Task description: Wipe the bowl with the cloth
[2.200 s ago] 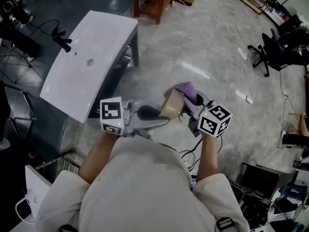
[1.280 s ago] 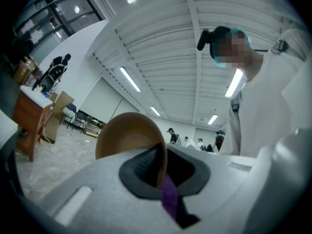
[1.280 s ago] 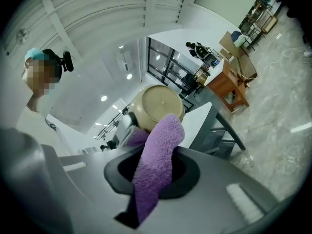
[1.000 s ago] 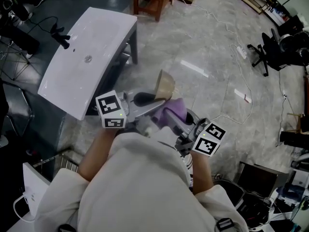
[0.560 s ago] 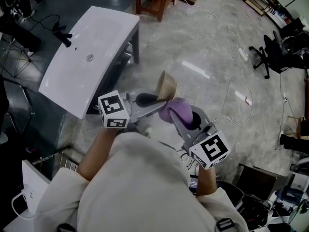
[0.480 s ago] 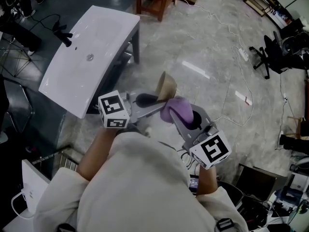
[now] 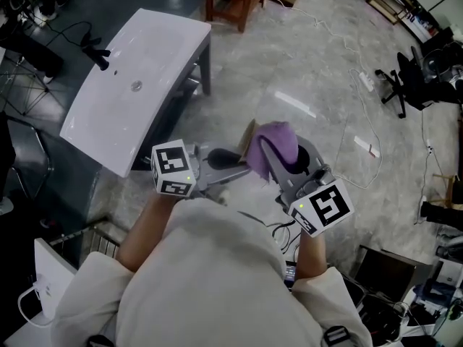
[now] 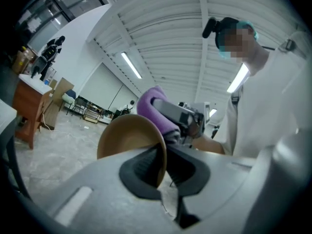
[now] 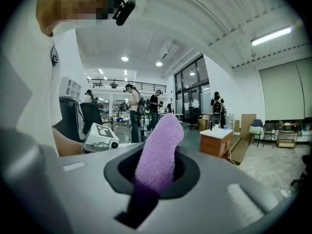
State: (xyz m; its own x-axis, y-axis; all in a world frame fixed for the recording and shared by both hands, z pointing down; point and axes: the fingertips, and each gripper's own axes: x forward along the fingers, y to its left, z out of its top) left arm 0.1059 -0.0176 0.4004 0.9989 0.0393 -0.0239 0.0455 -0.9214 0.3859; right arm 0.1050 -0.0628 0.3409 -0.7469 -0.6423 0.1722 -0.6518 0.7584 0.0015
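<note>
Purple cloth (image 9: 158, 150) clamped in right gripper (image 9: 155, 175), just beside tan bowl (image 8: 127, 136) clamped in left gripper (image 8: 162, 165)

Cream short-sleeved shirt (image 7: 217, 280). Left gripper (image 8: 162, 162), right gripper (image 9: 156, 172): grey shells, black pads. Each carries a white cube (image 7: 173, 166) with black square markers and a small green light.

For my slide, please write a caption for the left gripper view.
Left gripper holds the bowl by its rim; purple cloth behind it.

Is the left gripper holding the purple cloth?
No, the left gripper grips the brown bowl by its rim; the right gripper holds the purple cloth.
</note>
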